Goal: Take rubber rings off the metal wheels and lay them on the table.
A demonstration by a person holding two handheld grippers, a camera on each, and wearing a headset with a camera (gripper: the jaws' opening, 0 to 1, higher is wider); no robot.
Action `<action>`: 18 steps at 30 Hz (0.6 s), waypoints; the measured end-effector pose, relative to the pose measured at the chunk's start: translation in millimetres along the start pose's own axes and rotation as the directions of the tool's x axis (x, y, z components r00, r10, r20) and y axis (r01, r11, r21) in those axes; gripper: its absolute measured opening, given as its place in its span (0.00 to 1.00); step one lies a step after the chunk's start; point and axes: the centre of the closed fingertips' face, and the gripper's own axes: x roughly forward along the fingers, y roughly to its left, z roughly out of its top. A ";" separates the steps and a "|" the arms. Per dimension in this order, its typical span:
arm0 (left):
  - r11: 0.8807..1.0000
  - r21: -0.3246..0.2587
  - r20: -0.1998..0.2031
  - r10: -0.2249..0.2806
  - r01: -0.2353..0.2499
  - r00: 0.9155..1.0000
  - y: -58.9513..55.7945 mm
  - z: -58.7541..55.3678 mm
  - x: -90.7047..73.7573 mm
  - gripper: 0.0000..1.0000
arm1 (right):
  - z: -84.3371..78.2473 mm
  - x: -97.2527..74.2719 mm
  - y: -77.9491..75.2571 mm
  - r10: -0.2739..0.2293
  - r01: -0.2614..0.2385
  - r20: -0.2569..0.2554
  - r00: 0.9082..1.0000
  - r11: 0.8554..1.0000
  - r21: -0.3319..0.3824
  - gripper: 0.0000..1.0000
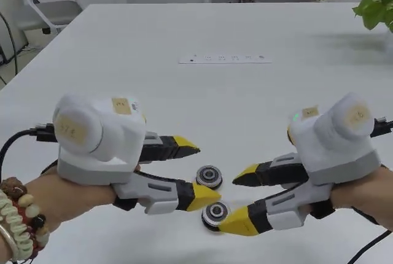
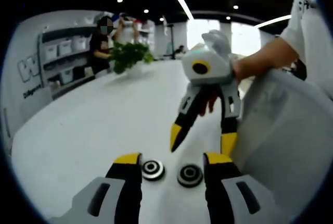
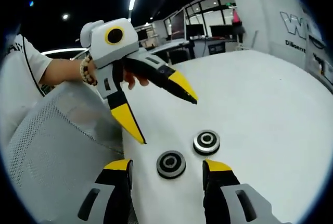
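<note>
White and wide, the table (image 1: 258,116) has a socket strip (image 1: 224,59) set into it further out, and two metal wheels lie on its near part. The far wheel (image 1: 209,177) and the near wheel (image 1: 215,213) both lie flat, just beside each other. Each shows a dark outer band that we take for its rubber ring (image 1: 200,177), so we judge that no ring has come off yet. Our left tool (image 1: 209,172) and right tool (image 1: 226,205) both stand open and empty. Their yellow tips point inward from either side, with the wheels between them.

Several things can go wrong from here. The wheels are loose on a smooth top, so if one tool pries at a ring while the other is not clamping the metal firmly, the wheel probably skates away or flips. The ring looks thin and seated tight, and a blunt tip may slide over it and catch nothing. A ring that is stretched and then let slip could spring off and land away from the table. With the wheels so close together, working on one may knock the other. Our tips also sit near each other and could clash as they close.
</note>
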 end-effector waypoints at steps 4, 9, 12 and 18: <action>1.000 -0.002 -0.018 -0.023 0.023 1.000 -7.0 -5.7 6.1 0.44 | -5.4 3.5 1.4 0.005 -0.005 -0.026 1.000 1.000 -0.013 0.47; 0.998 0.027 -0.068 -0.062 0.064 0.996 -18.0 -17.0 15.1 0.40 | -12.5 4.5 -5.7 -0.023 0.021 -0.058 0.998 0.999 -0.025 0.37; 0.996 0.048 -0.104 -0.074 0.079 0.992 -22.6 -24.7 19.4 0.37 | -16.6 4.8 -7.5 -0.027 0.025 -0.071 0.997 0.999 -0.020 0.36; 0.994 0.070 -0.118 -0.076 0.085 0.990 -24.2 -28.1 22.7 0.29 | -17.2 5.9 -8.3 -0.031 0.029 -0.076 0.997 0.999 -0.026 0.31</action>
